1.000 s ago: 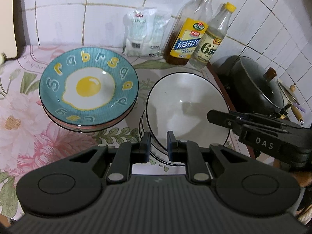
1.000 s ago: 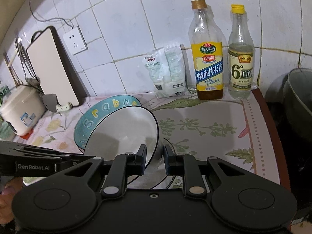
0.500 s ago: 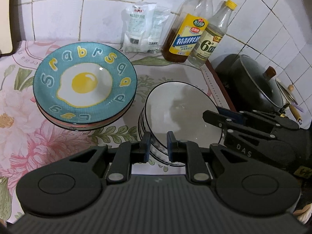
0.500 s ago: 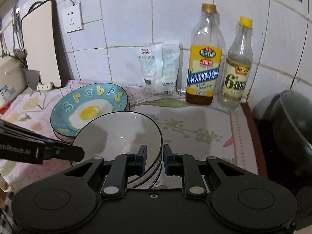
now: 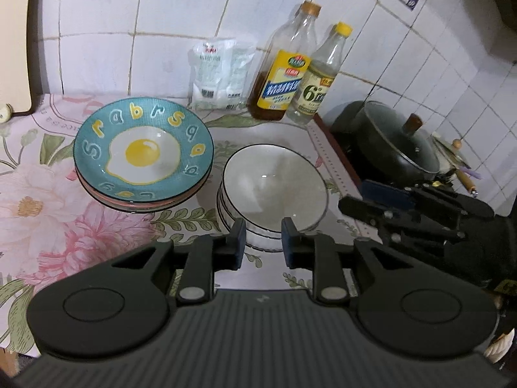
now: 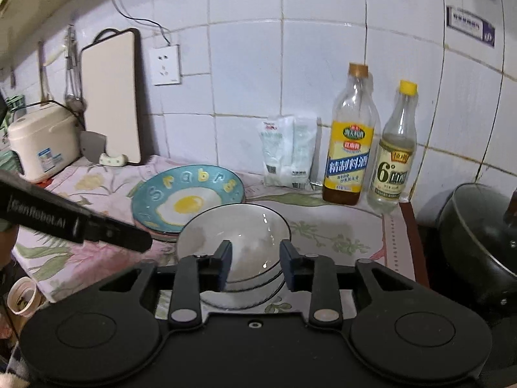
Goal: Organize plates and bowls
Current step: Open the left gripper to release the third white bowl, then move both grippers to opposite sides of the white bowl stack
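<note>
Worktop [image 5: 48, 213] under floral cloth meets white tiled wall [image 6: 245, 74]; plates [image 5: 142, 148] and bowls [image 5: 274, 190] sit mid-surface, bottles [image 6: 350, 142] at back edge. Left gripper [image 5: 261, 239] and right gripper [image 6: 255, 260] both released, grasping nothing.

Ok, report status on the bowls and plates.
Both hand-held grippers, left and right, open, empty. White bowls stacked beside egg plates. Nothing blocking.
</note>
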`<move>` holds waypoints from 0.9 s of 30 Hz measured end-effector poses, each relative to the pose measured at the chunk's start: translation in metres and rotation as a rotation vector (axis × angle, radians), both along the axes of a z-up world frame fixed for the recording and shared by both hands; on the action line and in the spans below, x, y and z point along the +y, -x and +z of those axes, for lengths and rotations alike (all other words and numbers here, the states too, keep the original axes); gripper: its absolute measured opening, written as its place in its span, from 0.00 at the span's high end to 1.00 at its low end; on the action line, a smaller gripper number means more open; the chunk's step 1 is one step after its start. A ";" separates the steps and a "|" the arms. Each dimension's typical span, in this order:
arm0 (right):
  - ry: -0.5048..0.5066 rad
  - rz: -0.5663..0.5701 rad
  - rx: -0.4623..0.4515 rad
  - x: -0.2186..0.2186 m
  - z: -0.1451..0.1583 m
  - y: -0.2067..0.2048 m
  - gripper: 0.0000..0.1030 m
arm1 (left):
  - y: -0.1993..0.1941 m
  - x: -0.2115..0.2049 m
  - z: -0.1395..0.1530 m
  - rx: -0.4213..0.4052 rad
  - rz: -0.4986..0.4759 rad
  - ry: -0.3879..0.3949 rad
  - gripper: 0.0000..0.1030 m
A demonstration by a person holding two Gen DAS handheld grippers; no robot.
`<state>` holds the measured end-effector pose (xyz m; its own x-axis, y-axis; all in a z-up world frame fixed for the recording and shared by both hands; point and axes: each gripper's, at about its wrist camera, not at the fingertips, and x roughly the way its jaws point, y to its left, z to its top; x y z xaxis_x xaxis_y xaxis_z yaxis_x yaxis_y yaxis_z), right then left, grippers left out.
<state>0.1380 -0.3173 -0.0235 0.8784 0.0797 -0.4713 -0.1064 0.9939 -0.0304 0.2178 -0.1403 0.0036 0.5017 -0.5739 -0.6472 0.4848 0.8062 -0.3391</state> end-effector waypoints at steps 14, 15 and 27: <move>0.048 0.069 -0.040 0.019 -0.017 0.052 0.37 | 0.044 0.034 -0.006 -0.082 -0.038 0.073 0.71; 0.045 0.076 -0.047 0.020 -0.021 0.055 0.35 | 0.046 0.036 -0.010 -0.093 -0.035 0.079 0.70; -0.026 0.071 -0.052 0.018 -0.076 0.042 0.30 | 0.038 0.044 -0.065 -0.158 -0.001 0.176 0.61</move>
<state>0.0956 -0.2991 -0.0997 0.8935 0.1540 -0.4219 -0.1754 0.9844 -0.0121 0.1800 -0.0959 -0.0615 0.5881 -0.6718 -0.4503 0.5441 0.7406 -0.3943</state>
